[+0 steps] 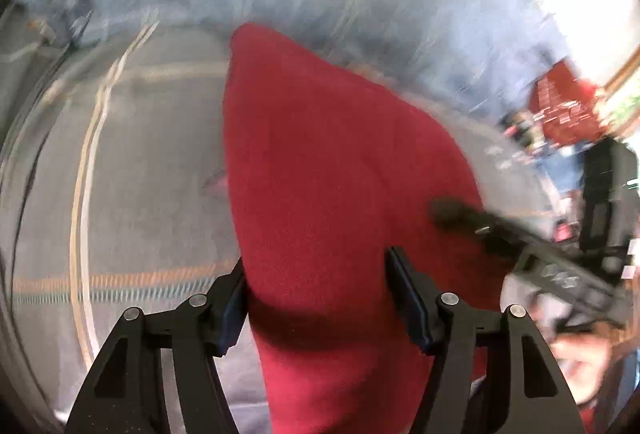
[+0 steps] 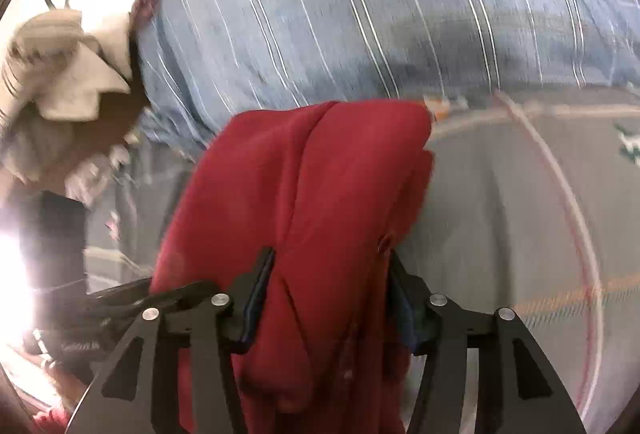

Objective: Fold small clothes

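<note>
Both tongs, left and right, clench the red garment, which hangs lifted above the grey sheet, its length running away toward the blue striped pillow.

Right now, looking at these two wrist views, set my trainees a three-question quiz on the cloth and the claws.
1. True or false: the red garment lies between the fingers of the left claw.
2. What pattern has the blue fabric behind it?
3. In the left wrist view, the right claw reaches the garment from: A) its right side B) its left side.

Key: 1 true; 2 thin pale stripes; 3 A.
</note>
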The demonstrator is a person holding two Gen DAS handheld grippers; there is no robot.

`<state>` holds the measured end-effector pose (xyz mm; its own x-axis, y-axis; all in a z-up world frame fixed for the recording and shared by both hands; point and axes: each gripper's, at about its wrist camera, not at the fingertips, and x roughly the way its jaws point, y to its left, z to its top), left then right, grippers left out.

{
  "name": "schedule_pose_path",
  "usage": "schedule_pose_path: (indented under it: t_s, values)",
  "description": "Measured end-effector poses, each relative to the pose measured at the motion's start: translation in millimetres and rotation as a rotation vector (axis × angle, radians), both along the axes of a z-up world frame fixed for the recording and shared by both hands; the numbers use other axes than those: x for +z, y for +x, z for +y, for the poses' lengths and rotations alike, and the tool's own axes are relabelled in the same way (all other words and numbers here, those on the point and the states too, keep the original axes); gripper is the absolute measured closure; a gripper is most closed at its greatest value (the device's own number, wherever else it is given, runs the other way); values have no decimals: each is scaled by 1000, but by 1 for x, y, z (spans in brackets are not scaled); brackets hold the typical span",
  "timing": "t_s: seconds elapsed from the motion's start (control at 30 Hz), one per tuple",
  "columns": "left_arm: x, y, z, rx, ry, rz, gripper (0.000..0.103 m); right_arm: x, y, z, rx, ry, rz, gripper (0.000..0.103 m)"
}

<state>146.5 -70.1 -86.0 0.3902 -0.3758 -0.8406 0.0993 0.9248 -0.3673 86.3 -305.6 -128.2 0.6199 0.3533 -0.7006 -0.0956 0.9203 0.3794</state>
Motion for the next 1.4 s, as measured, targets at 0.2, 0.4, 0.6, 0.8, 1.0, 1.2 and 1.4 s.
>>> schedule_pose_path:
  t_s: [0.2, 0.4, 0.6, 0.8, 1.0, 1.2, 1.4]
  values:
    - [19, -12, 9, 50, 32, -98, 34, 42, -44, 15, -56, -208, -153, 40]
    - [27, -26, 12, 115, 88, -173, 26, 40, -47, 48, 66, -264, -155, 50]
    - [36, -41, 3, 121, 159, -221, 26, 12, -27, 57, 12, -340, -103, 53]
    - [62, -77, -4, 142, 202, -284, 26, 41, -56, 46, -40, -282, -177, 29]
    - [80, -117, 3, 160, 202, -327, 26, 53, -77, 41, -101, -255, -222, 21]
    - [96, -149, -1, 156, 255, -400, 26, 53, -86, 44, -104, -248, -225, 16]
    - [101, -162, -1, 142, 285, -426, 26, 52, -90, 46, -110, -247, -223, 14]
